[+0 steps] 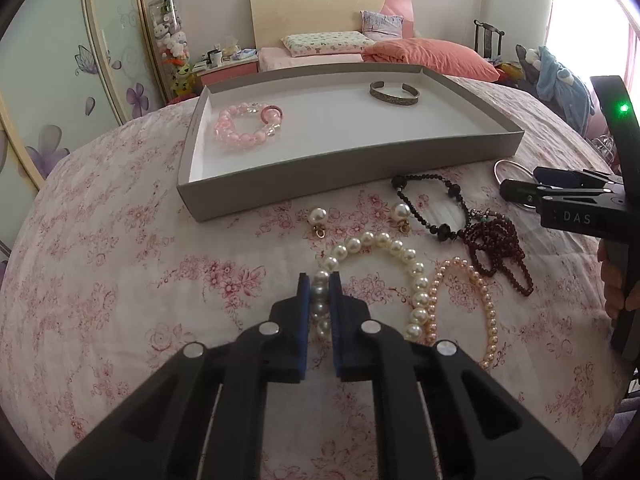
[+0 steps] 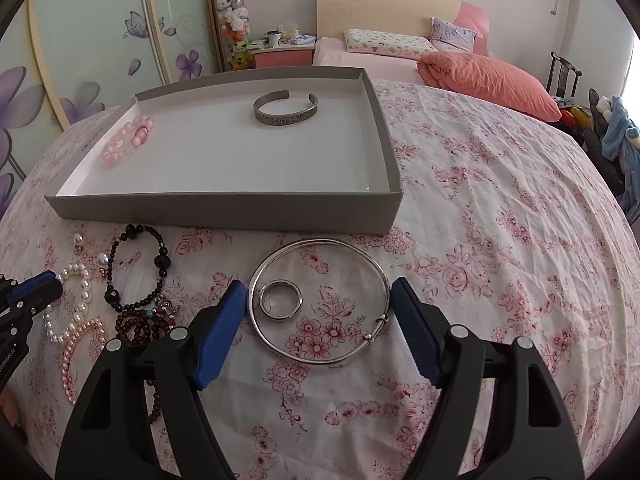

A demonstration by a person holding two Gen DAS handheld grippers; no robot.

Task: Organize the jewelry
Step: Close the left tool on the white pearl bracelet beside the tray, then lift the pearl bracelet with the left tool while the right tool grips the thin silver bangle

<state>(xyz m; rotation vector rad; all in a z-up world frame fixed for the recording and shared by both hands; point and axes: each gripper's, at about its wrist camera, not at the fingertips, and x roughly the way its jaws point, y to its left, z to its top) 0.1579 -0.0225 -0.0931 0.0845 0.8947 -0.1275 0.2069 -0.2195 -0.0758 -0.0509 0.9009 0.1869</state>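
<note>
The bed (image 1: 120, 288) with its flowered sheet carries everything. The grey tray (image 1: 340, 168) lies straight ahead of the left claw, past the loose pieces, its long side running across the view; a pink bead bracelet (image 1: 244, 128) and a metal cuff (image 1: 394, 92) already rest inside. Nearer, the white pearl bracelet (image 1: 400, 264) lies on the sheet, curving off to the right from the left claw (image 1: 320, 280), whose blue pads are closed tight on one stretch of its pearls, that stretch running along the fingers. So the carry looks to be forward and up over the tray's near wall. The right claw (image 2: 318, 292) hovers wide open with nothing held, straddling a silver bangle (image 2: 320, 304) with a small ring (image 2: 280, 298) inside it
</note>
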